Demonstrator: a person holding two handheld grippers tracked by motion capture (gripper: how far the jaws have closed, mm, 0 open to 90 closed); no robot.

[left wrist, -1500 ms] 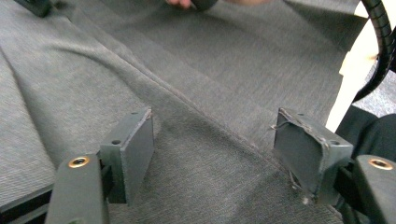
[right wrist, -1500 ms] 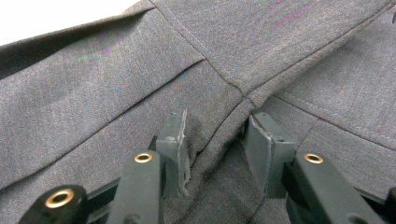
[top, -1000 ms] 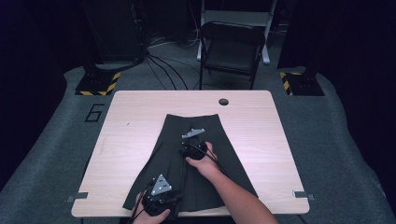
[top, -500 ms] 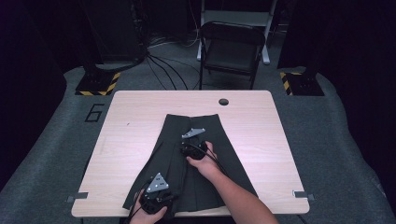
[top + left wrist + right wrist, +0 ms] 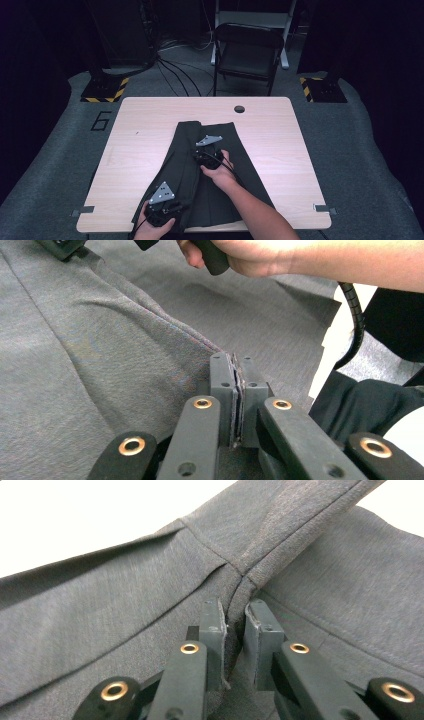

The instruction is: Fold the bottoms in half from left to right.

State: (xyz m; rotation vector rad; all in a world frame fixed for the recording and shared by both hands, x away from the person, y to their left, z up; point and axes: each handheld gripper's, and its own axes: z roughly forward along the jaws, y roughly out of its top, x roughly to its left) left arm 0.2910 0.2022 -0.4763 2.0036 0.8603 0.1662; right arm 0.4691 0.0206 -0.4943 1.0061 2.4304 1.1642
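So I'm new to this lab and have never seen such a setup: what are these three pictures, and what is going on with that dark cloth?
A person sits at a wooden table and holds a hand-held two-jaw tool in each hand; there is no robot arm. The high view looks down from above. There the left tool is near the table's front edge and the right tool farther in. A dark grey garment, probably trousers, lies spread on the table.

The other two pictures come from cameras riding on the tools, looking along their black jaws. The left tool is clamped on a fold of the cloth. The right tool pinches the cloth where seams meet. Both have just closed on it.
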